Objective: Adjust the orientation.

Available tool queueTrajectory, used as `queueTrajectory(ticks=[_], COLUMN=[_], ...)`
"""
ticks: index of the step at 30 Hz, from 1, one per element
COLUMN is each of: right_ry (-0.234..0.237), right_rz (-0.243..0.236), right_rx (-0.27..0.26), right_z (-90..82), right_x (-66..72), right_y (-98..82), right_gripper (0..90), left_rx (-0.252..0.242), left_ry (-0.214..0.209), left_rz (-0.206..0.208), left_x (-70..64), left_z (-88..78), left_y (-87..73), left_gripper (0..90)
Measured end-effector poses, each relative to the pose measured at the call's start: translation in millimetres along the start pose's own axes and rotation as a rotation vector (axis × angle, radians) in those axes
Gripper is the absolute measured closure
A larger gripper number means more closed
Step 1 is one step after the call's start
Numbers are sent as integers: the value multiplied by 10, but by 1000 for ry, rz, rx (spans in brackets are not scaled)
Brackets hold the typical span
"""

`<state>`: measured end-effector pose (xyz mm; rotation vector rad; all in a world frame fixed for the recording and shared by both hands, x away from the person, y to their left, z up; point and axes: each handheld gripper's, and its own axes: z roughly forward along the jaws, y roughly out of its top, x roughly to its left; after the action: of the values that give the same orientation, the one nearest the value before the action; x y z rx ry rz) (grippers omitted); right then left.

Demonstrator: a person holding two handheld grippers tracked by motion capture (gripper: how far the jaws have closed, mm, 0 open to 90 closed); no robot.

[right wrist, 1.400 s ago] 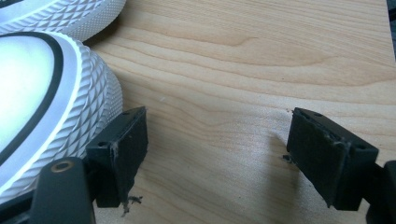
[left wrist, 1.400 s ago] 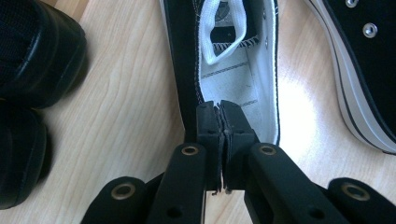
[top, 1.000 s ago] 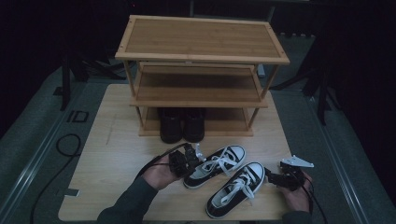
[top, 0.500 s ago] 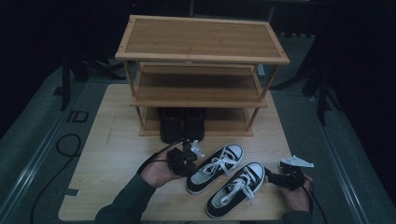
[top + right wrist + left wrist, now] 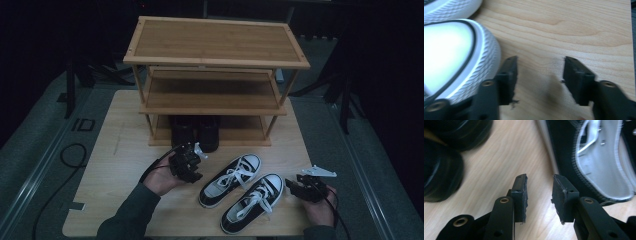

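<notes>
Two black-and-white sneakers side by side on bench, before bamboo shoe rack. Left gripper beside near sneaker, jaws partway apart, just been opening, bare wood between. Right gripper at toe of far sneaker, jaws just been closing, half-wide, nothing between. Black shoes under rack's lowest shelf.
</notes>
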<state>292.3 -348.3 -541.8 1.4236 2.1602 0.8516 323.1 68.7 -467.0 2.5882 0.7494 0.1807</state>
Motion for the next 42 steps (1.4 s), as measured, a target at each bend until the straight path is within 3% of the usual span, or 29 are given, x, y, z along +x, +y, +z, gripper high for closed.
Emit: queueTrajectory(ticks=[5, 11, 20, 26, 39, 42], right_ry=[26, 70, 120, 185, 270, 316], right_rz=[-28, -83, -173, -198, -260, -282], right_rx=[36, 58, 79, 99, 162, 172], right_z=[-125, -271, -384, -440, -421, -431], right_x=[60, 181, 419, 532, 680, 760], right_y=[-9, -32, -16, -70, -209, -250], right_gripper=[781, 897, 900, 900, 900, 900], left_rx=[5, 13, 26, 26, 24, 25], left_ry=[3, -2, -14, -15, -17, -15], left_rz=[-9, -31, -40, -37, -42, -42], left_x=[37, 93, 123, 122, 126, 119], left_z=[26, 75, 133, 129, 120, 110], left_y=[-20, -49, -106, -121, -123, -122], left_gripper=[645, 635, 636, 636, 635, 635])
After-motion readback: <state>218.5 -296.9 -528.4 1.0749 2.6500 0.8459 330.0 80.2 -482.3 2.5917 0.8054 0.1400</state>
